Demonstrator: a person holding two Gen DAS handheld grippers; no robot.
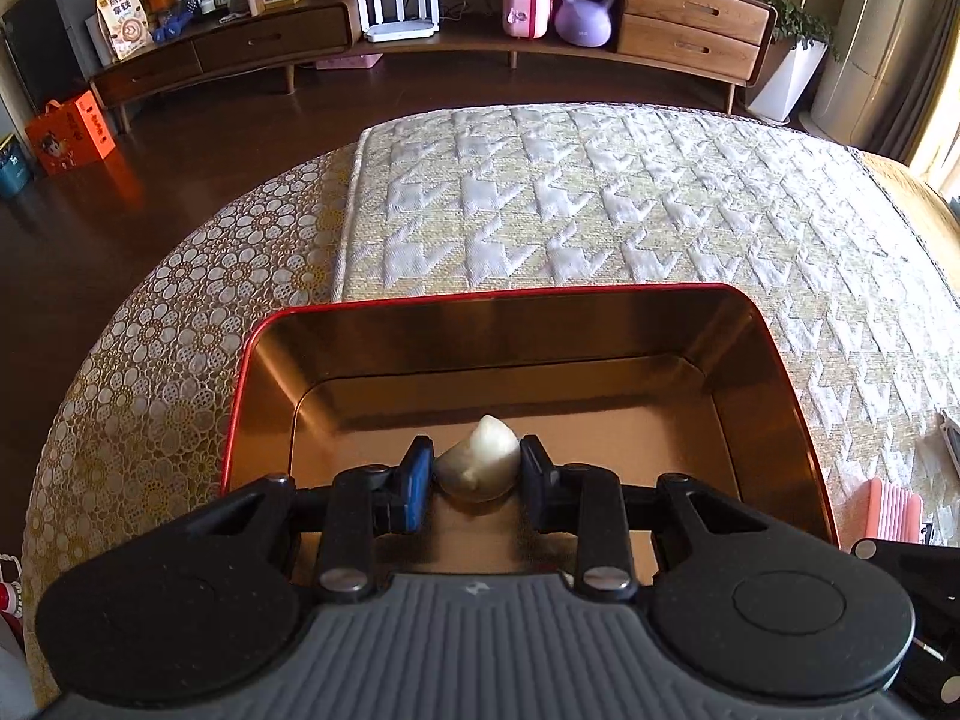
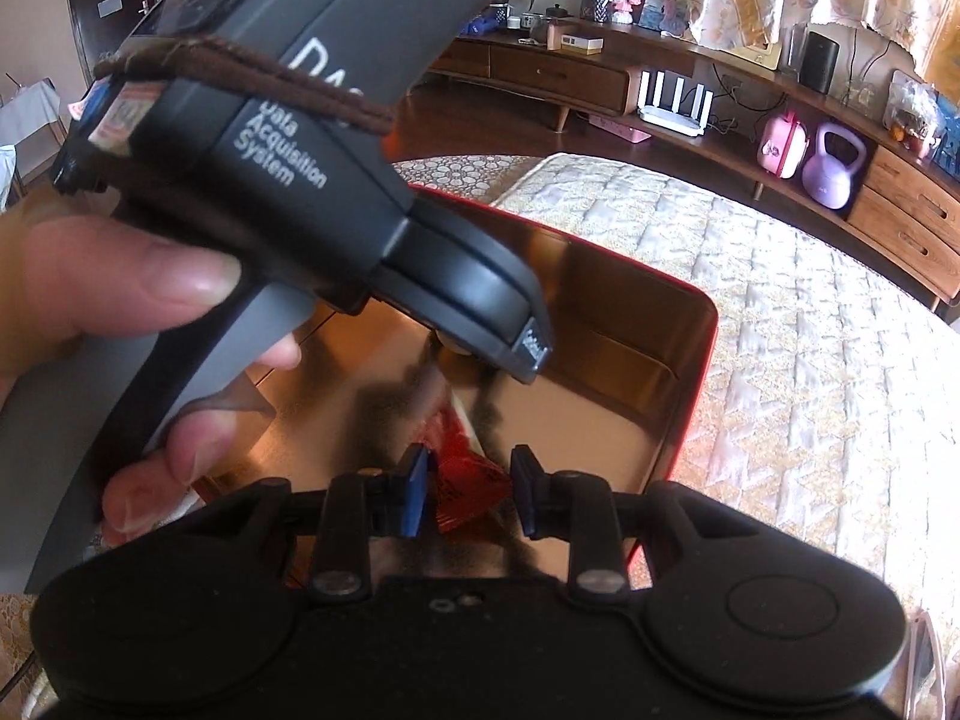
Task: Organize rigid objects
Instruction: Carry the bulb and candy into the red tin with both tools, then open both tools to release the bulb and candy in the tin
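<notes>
A red-rimmed metal tin (image 1: 780,354) with a shiny copper inside stands open on the quilted table. My left gripper (image 1: 477,477) is shut on a small white garlic-shaped object (image 1: 480,465) and holds it over the tin's near part. In the right wrist view my right gripper (image 2: 471,495) is over the same tin (image 2: 702,360) with a red packet (image 2: 465,480) between its fingers; the pads look close on it. The left gripper's grey body (image 2: 336,138), held by a hand, fills the upper left of that view.
The table carries a cream quilted mat (image 1: 600,198) over a floral lace cloth (image 1: 180,324). A pink ribbed item (image 1: 894,507) lies at the right of the tin. A wooden TV cabinet (image 1: 690,18) with a router, pink case and purple kettlebell stands beyond.
</notes>
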